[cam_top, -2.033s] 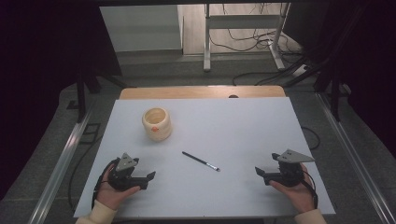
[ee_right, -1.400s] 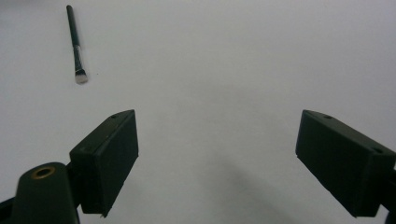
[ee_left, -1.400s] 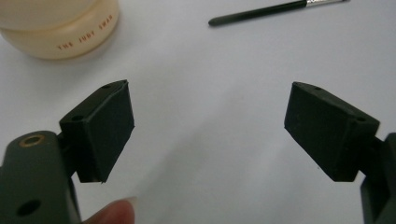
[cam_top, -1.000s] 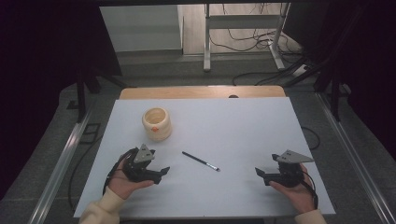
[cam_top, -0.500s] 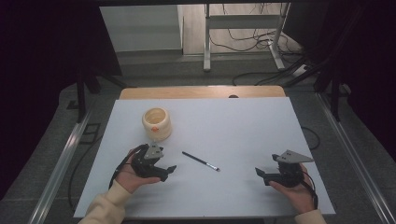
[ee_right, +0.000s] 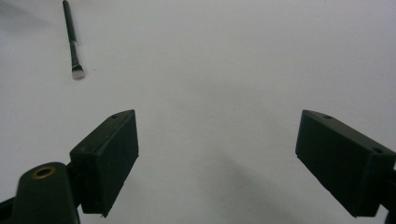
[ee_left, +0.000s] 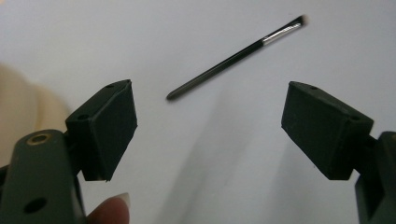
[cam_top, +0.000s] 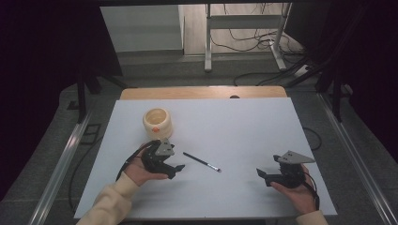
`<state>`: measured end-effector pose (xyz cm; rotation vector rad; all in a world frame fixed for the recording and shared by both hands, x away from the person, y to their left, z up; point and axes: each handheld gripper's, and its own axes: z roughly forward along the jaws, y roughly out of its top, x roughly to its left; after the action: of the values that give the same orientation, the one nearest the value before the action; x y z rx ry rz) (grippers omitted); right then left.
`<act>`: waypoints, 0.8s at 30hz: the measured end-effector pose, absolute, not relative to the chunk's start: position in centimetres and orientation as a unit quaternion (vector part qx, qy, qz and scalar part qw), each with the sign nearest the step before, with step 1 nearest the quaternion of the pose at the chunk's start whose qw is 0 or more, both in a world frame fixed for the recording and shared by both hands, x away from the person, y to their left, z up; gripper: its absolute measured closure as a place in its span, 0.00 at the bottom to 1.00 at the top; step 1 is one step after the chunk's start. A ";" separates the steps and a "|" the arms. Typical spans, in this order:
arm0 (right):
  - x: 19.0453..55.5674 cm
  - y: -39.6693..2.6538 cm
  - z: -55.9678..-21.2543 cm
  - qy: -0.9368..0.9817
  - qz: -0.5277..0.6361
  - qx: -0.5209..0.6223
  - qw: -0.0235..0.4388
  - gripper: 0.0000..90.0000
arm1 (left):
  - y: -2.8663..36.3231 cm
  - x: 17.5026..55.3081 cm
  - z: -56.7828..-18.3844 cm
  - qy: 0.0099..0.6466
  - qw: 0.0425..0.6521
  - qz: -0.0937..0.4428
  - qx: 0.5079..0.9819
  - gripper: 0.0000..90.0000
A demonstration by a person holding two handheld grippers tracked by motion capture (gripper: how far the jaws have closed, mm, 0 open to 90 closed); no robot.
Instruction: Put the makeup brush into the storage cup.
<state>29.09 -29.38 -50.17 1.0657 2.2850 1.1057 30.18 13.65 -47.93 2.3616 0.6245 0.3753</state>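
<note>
Reaching for the thin brush (cam_top: 202, 161) is as far as we judge the work to have got: it lies untouched on the white surface (cam_top: 244, 126), a little nearer the person than the middle, with nothing lifted or moved into place. Our left tongs (cam_top: 177, 168) hover just beside its handle end, jaws spread wide and holding nothing; in the left gripper view the brush (ee_left: 236, 57) lies ahead of the jaws, not yet between them. Our right tongs (cam_top: 261, 175) sit well apart at the near right, also released and bare, with the brush (ee_right: 72, 39) far off to one side in the right gripper view. Closing on the brush and carrying it is all to come, perhaps to the cream pot (cam_top: 157, 123) behind the left hand, though we cannot tell that for sure. In the high view the long axis runs diagonally, dark handle toward the far left, pale bristle tip toward the near right. It lies flat, the handle end nearest our left tongs.
</note>
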 end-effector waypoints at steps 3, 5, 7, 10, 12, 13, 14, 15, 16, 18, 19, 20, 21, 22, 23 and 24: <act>29.1 -29.4 -50.2 0.815 0.394 0.380 0.192 0.15 | 13.1 30.6 -47.6 0.224 0.322 0.136 0.910 0.21; 29.1 -29.4 -50.2 0.815 0.394 0.380 0.192 0.15 | 12.6 30.9 -47.6 0.217 0.320 0.138 0.912 0.22; 29.1 -29.4 -50.2 0.815 0.394 0.380 0.192 0.15 | 12.2 31.2 -47.5 0.206 0.316 0.140 0.916 0.23; 29.1 -29.4 -50.2 0.815 0.393 0.380 0.192 0.15 | 11.4 31.9 -47.7 0.180 0.306 0.142 0.924 0.22; 29.1 -29.4 -50.2 0.815 0.393 0.380 0.192 0.15 | 11.2 32.1 -47.8 0.176 0.305 0.140 0.925 0.23; 29.1 -29.4 -50.3 0.815 0.394 0.380 0.192 0.15 | 11.1 32.3 -47.9 0.171 0.302 0.140 0.928 0.23; 29.1 -29.4 -50.3 0.815 0.393 0.380 0.192 0.15 | 10.9 32.4 -48.0 0.167 0.299 0.140 0.929 0.23; 29.2 -29.5 -50.3 0.815 0.393 0.380 0.192 0.15 | 10.7 32.6 -48.1 0.162 0.296 0.141 0.931 0.23; 29.2 -29.5 -50.3 0.815 0.393 0.380 0.192 0.15 | 10.6 32.7 -48.1 0.158 0.294 0.139 0.932 0.22; 29.2 -29.5 -50.3 0.815 0.393 0.380 0.192 0.15 | 10.1 33.2 -48.3 0.151 0.288 0.134 0.936 0.22; 29.2 -29.5 -50.3 0.815 0.393 0.380 0.192 0.15 | 10.1 33.2 -48.3 0.151 0.288 0.134 0.936 0.22; 29.2 -29.5 -50.3 0.815 0.393 0.380 0.192 0.15 | 10.0 33.3 -48.3 0.151 0.285 0.131 0.937 0.22; 29.2 -29.5 -50.3 0.815 0.393 0.380 0.192 0.15 | 9.9 33.4 -48.4 0.150 0.284 0.128 0.938 0.21; 29.2 -29.5 -50.3 0.816 0.392 0.380 0.191 0.15 | 9.8 33.5 -48.4 0.151 0.285 0.126 0.938 0.21; 29.2 -29.5 -50.3 0.816 0.392 0.380 0.191 0.15 | 9.7 33.6 -48.4 0.149 0.285 0.123 0.939 0.21; 29.2 -29.5 -50.3 0.815 0.393 0.379 0.192 0.15 | 9.6 33.6 -48.5 0.148 0.282 0.122 0.940 0.21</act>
<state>29.15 -29.47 -50.27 1.0654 2.2888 1.1044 33.64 9.61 -48.48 2.5169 0.3960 0.3277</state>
